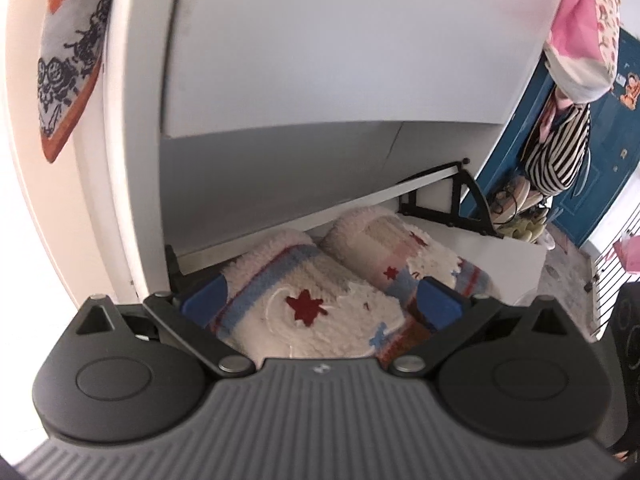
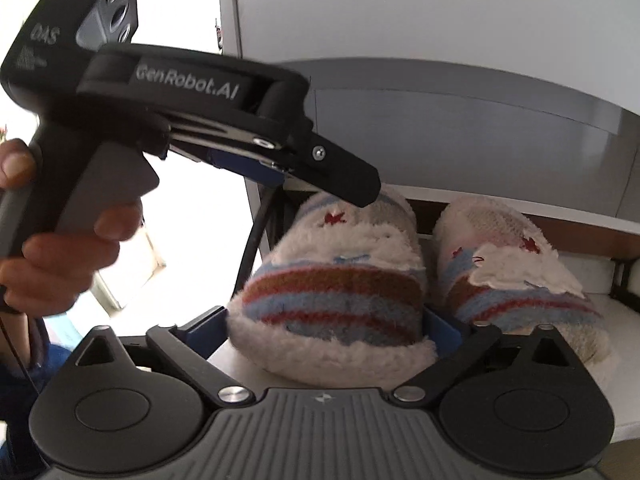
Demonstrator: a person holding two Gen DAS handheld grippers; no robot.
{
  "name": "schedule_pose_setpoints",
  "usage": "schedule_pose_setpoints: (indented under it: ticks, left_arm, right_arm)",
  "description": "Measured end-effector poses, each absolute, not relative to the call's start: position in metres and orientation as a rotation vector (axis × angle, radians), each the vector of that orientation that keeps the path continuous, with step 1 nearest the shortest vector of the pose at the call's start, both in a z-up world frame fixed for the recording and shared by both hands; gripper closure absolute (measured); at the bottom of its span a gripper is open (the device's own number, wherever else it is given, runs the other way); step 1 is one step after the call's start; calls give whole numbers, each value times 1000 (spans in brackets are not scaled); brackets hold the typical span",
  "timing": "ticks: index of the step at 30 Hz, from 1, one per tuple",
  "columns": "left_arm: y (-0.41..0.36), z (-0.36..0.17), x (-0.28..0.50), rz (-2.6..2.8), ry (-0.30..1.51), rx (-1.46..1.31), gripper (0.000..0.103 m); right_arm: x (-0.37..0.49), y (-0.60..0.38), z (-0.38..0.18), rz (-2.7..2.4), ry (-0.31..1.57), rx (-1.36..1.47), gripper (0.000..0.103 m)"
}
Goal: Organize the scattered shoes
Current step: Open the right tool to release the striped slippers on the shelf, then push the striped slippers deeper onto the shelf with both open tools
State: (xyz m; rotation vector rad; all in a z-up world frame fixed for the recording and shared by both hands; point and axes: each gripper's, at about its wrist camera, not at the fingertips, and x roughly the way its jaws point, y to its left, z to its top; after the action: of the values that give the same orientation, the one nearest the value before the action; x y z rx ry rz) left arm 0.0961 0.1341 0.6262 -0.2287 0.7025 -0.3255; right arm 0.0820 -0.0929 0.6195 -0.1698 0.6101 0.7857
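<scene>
- the right gripper [image 2: 326, 320] has its blue pads on either side of the near slipper [image 2: 332, 280], clamped on its striped heel end.
- the left gripper [image 1: 320, 300] straddles that same slipper [image 1: 316, 312]; its pads sit beside the fleece, though whether they touch it i cannot tell.
- the second slipper [image 2: 516, 268] lies just beside it, touching, both in the tilted shoe cabinet drawer [image 1: 504, 248].
- the drawer's upper edge leaves little room over the toes.
- a scarf [image 1: 72, 52] hangs far left.
</scene>
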Motion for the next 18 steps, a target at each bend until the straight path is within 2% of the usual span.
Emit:
schedule_pose_setpoints:
  ticks: [3,6,13,18]
  left_arm:
    - [134,626,97,-327,706,-233,0]
    - [129,625,99,-335,716,-236,0]
    - [130,626,96,-336,708,-234,0]
    - [134,625,99,-331,713,-246,0]
  right_arm:
    - [68,-94,623,816,606,-183,4]
    - [79,-106,622,817,625,-119,12]
    - [107,-101,612,838,645,-119,0]
    - [123,-98,608,876,660,-142,0]
